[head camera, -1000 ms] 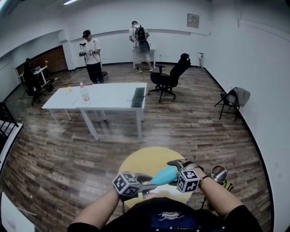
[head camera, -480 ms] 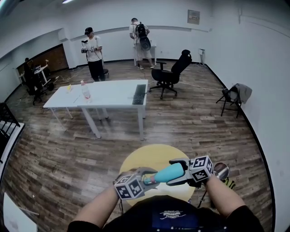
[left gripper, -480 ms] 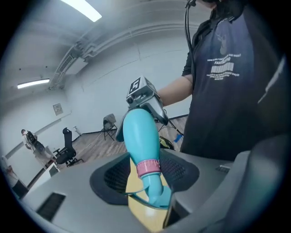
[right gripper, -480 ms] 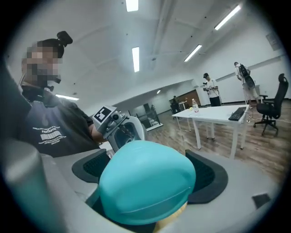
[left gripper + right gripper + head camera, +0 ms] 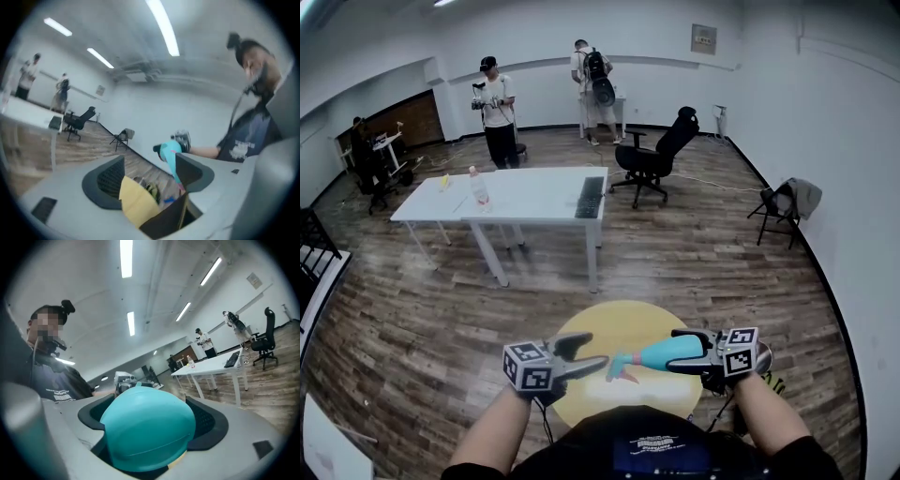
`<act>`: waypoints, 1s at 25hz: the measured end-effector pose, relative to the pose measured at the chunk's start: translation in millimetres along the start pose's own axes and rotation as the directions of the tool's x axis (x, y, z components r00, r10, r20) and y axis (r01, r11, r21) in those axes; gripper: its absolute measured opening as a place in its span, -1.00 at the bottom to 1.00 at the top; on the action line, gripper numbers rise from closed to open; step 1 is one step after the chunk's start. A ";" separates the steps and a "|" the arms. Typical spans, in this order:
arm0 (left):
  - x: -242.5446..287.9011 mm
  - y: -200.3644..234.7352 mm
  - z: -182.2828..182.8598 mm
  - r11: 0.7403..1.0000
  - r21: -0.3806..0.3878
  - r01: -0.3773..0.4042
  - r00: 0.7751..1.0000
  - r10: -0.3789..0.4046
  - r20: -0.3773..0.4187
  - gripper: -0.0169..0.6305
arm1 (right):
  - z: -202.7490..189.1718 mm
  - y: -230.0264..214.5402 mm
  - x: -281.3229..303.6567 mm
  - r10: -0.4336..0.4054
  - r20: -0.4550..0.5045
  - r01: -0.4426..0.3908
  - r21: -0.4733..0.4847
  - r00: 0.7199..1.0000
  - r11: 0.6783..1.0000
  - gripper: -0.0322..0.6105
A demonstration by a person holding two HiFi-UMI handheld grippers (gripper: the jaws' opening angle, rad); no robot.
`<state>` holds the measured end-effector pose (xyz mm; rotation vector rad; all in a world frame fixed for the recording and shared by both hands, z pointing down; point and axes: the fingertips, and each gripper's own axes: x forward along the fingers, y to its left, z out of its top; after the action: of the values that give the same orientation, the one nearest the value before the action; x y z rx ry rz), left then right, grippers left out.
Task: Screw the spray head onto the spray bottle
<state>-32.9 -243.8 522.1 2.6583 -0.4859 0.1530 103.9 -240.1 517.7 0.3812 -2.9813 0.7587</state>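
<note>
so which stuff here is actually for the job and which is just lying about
Job: teal spray bottle, its spray head, right gripper holding it, left gripper, jaws just opening, empty.
Lying about: white table, keyboard, office chair, folding chair.

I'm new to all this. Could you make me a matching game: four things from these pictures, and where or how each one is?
1 left gripper
2 right gripper
3 round table
4 keyboard

A on the white table
B jaws apart, holding nothing
C yellow, under both grippers
D shut on the teal spray bottle

Pairs: 1-B, 2-D, 3-C, 4-A. The left gripper's jaws have just been opening, with nothing between them.
</note>
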 end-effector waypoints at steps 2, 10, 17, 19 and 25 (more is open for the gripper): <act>-28.4 20.6 7.0 0.967 -0.251 0.042 0.986 0.000 0.165 0.22 | 8.7 -8.8 -22.0 -0.030 0.112 0.026 0.041 0.993 0.999 0.59; 6.7 -18.0 -5.0 0.933 -0.301 0.197 0.978 -0.167 0.122 0.22 | 3.1 9.8 0.7 -0.057 0.018 0.059 -0.125 0.998 0.990 0.59; 61.8 -64.6 -28.9 0.973 -0.007 0.232 0.948 -0.228 -0.222 -0.24 | -1.7 15.5 31.3 0.065 -0.023 -0.065 -0.006 0.998 0.998 0.58; 64.4 -63.9 -46.2 0.955 0.212 0.206 0.910 -0.107 -0.401 -0.31 | -15.6 12.7 31.0 0.104 -0.063 -0.099 0.077 0.993 0.992 0.58; 67.2 -58.9 -46.5 0.962 0.218 0.162 0.924 -0.070 -0.376 -0.25 | -16.6 9.5 29.7 0.105 -0.061 -0.099 0.094 0.993 0.991 0.57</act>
<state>49.5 -194.9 552.9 2.7932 -0.1934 0.6998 72.5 -230.8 530.9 0.2030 -2.9308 0.9002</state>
